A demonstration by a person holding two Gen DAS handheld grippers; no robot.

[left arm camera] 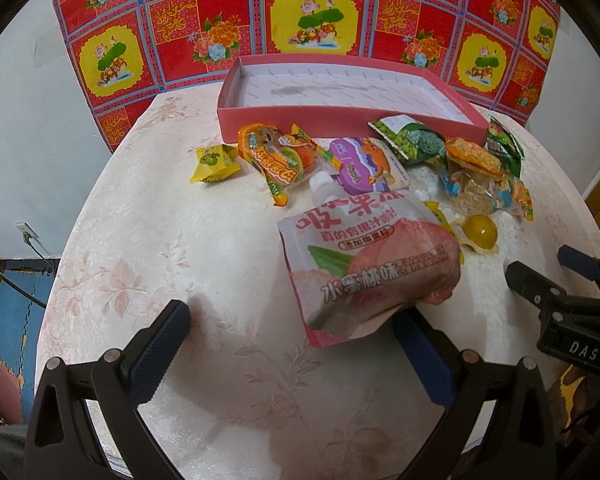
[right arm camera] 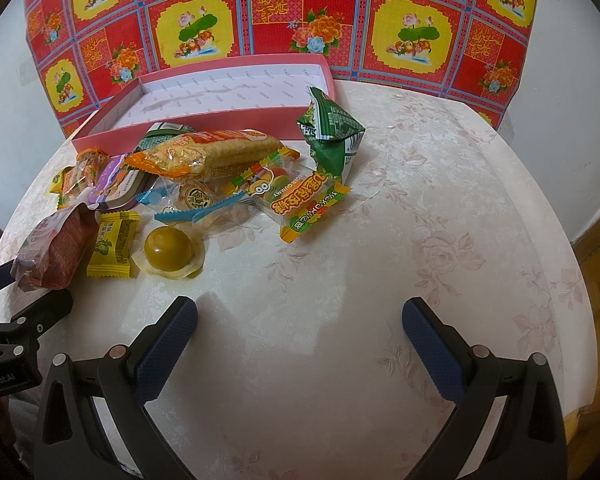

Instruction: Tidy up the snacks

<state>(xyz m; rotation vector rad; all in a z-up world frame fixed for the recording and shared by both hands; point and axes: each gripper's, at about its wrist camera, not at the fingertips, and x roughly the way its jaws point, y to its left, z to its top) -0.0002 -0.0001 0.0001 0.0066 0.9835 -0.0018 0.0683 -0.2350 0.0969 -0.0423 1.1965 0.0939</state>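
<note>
— Where do the snacks lie?
— Heaped mid-table (right arm camera: 380,240), just near of the pink box (left arm camera: 340,118), which sits at the far edge.
— And the tools?
— The left tool (left arm camera: 300,344) is spread apart, its right finger touching the peach jelly pouch (left arm camera: 364,264). The right tool (right arm camera: 300,340) is spread apart over bare cloth, the yellow jelly cup (right arm camera: 168,250) far-left of it.
</note>
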